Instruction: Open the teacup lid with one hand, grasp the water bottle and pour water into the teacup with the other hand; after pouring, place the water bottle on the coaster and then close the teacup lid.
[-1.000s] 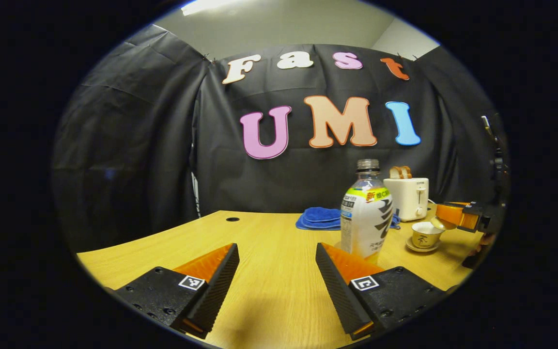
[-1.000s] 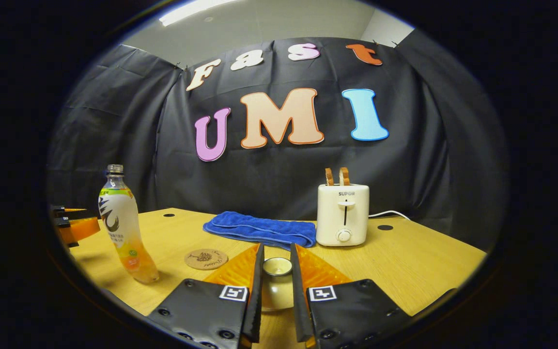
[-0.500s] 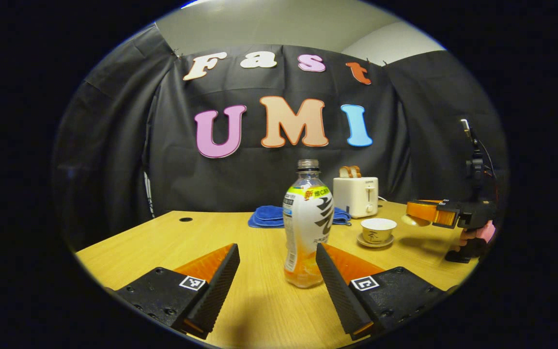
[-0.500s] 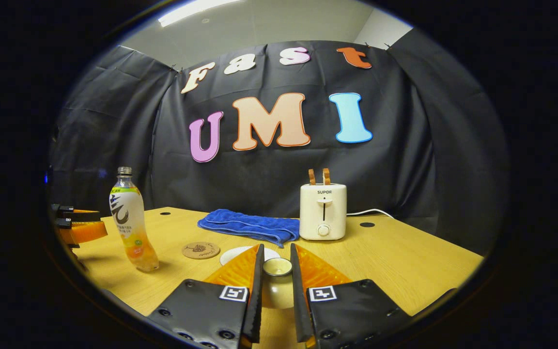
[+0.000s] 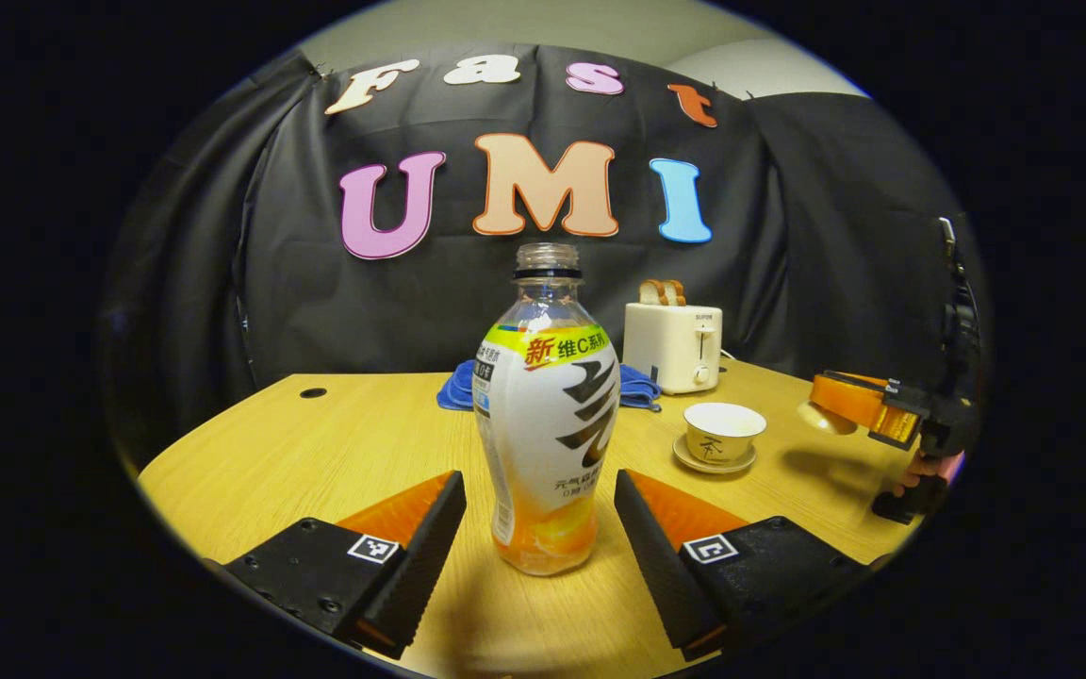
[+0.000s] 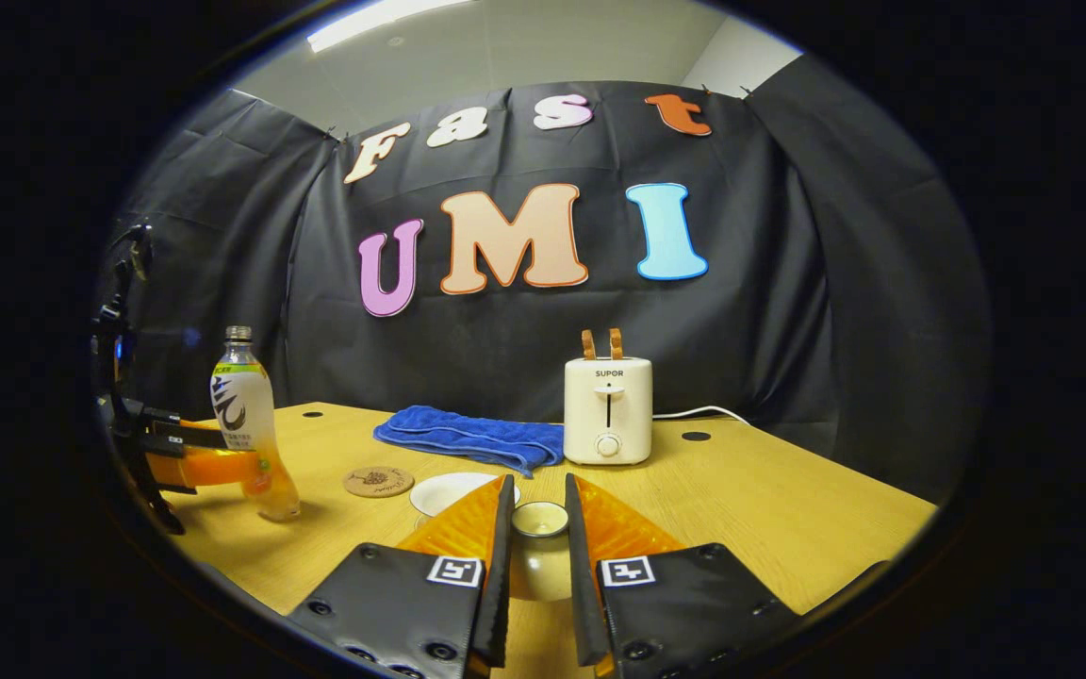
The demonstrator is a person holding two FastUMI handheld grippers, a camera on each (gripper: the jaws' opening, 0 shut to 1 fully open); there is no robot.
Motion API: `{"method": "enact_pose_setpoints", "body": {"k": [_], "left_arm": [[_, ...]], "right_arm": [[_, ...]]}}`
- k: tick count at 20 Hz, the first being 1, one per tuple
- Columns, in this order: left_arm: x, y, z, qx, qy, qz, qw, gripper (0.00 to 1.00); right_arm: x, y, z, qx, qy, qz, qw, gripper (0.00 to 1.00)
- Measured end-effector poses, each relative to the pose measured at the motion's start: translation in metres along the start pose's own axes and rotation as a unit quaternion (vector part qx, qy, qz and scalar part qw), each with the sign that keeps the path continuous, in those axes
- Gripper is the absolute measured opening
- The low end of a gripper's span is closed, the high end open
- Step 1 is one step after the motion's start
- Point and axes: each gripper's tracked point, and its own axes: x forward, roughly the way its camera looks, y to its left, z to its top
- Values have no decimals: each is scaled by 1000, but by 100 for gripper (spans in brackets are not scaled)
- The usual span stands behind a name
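The water bottle (image 5: pixel 545 415), uncapped, with a white label and orange liquid low in it, stands upright on the table. My left gripper (image 5: pixel 538 483) is open, one finger on each side of the bottle's lower part, with gaps to both. The teacup (image 5: pixel 724 433) sits uncovered on its saucer to the right. My right gripper (image 6: pixel 537 498) is shut on the teacup lid (image 6: pixel 540 556) and holds it above the table, right of the cup (image 6: pixel 444 490). The round cork coaster (image 6: pixel 378 481) lies between the bottle (image 6: pixel 243 415) and the cup.
A white toaster (image 6: pixel 608 411) with two bread slices stands at the back, its cord trailing right. A folded blue cloth (image 6: pixel 468 438) lies left of it. A hand (image 5: pixel 925 467) holds the right gripper (image 5: pixel 868 410) at the table's right edge.
My left gripper swung towards the bottle and moved in, so the bottle now stands between its open fingers. The right gripper drew the lid a little farther from the cup.
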Motion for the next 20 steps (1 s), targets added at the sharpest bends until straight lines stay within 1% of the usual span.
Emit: {"method": "enact_pose_setpoints", "body": {"k": [4,7,8,9,10,11,12,14,15,16,17,18,19,20], "left_arm": [[18,-4,0,5,4,8,1000,93],[26,-6,-1,10,9,7,1000,84],[28,-8,-1,12,11,6,1000,84],[29,-8,-3,14,13,6,1000,83],[30,-6,-3,16,14,10,1000,80],[31,-4,-3,18,18,15,1000,73],[31,-3,-4,19,18,19,999,67],[33,-6,-4,25,21,20,999,62],[35,-6,-4,31,21,26,999,61],[38,-6,-3,43,23,29,998,59],[41,-6,-2,61,27,35,997,60],[43,-4,-4,83,36,43,995,60],[45,-2,-4,107,46,51,992,59],[49,-1,0,138,50,58,987,58]], "right_arm": [[-2,-7,0,0,1,-3,1000,31],[-3,-14,0,0,1,-9,1000,30],[-4,-16,0,0,0,-10,1000,30],[-5,-18,0,0,1,-12,1000,30],[-7,-20,1,0,1,-13,1000,31],[-6,-23,0,-1,0,-16,1000,30],[-7,-26,1,-1,0,-19,1000,30],[-8,-32,1,-1,0,-25,1000,31],[-8,-33,1,-1,0,-28,1000,31],[-9,-36,1,-1,-1,-30,1000,30],[-9,-39,1,-1,0,-34,999,30],[-9,-42,1,-1,-1,-38,999,32],[-9,-44,1,-1,-1,-41,999,30],[-10,-46,2,-1,-1,-43,999,32]]}}
